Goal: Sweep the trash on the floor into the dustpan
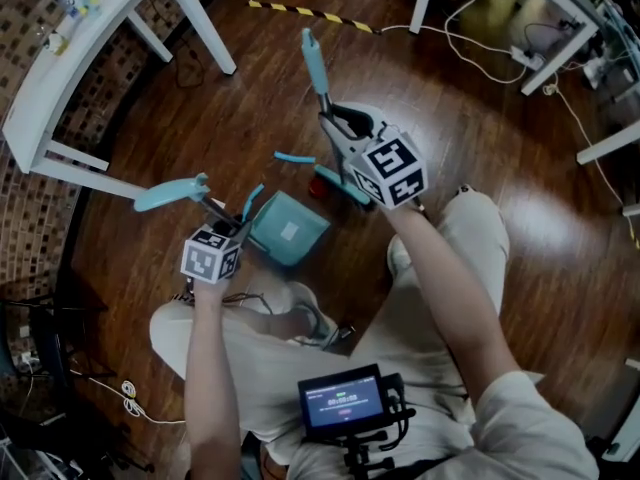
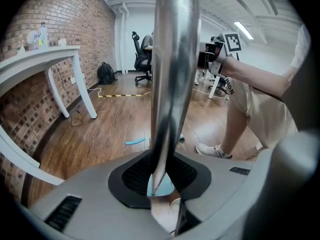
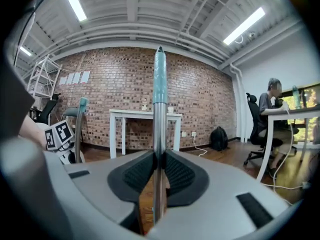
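1. Nearest the head camera is the small screen (image 1: 343,400) at my chest; both arms reach past it.
2. The teal dustpan (image 1: 288,230) sits low on the wooden floor (image 1: 480,148) by my knees, placed, I judge, to catch sweepings.
3. The trash I can pick out is a teal strip (image 1: 293,156) at twelve o'clock from the dustpan, apart from it and not yet swept in.
4. My left tool (image 2: 161,174) is closed tight on the dustpan's metal handle (image 2: 172,79), steadying the pan.
5. My right tool (image 3: 156,176) is clamped on the broom handle (image 3: 159,99), which runs straight up between the pads, a grip low enough for a controlled stroke.
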`<move>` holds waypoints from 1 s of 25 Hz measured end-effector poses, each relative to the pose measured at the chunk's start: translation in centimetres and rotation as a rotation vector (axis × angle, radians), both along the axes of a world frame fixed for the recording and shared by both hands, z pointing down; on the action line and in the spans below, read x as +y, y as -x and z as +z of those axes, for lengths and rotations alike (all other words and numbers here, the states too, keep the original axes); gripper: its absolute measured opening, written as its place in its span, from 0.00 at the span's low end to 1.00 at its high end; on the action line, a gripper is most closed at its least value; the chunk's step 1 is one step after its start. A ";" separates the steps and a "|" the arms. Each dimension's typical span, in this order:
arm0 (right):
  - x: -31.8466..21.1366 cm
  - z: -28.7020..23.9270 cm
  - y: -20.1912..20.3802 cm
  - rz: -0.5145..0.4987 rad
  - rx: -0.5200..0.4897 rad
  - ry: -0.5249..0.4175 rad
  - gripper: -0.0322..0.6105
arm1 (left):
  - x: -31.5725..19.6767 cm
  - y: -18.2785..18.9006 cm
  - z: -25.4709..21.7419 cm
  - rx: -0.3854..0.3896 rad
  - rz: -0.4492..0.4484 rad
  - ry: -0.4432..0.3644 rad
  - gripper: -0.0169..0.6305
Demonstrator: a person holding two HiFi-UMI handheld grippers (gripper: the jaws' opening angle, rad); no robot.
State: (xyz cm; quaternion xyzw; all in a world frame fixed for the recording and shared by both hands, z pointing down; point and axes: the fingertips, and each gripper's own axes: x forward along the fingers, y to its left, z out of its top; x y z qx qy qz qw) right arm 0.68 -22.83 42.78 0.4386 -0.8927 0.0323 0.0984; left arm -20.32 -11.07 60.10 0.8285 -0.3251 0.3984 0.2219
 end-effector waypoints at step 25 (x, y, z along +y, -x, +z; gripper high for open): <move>0.4 -3.6 -2.9 0.028 -0.192 0.008 0.18 | -0.2 0.9 -2.3 -0.017 -0.030 -0.052 0.15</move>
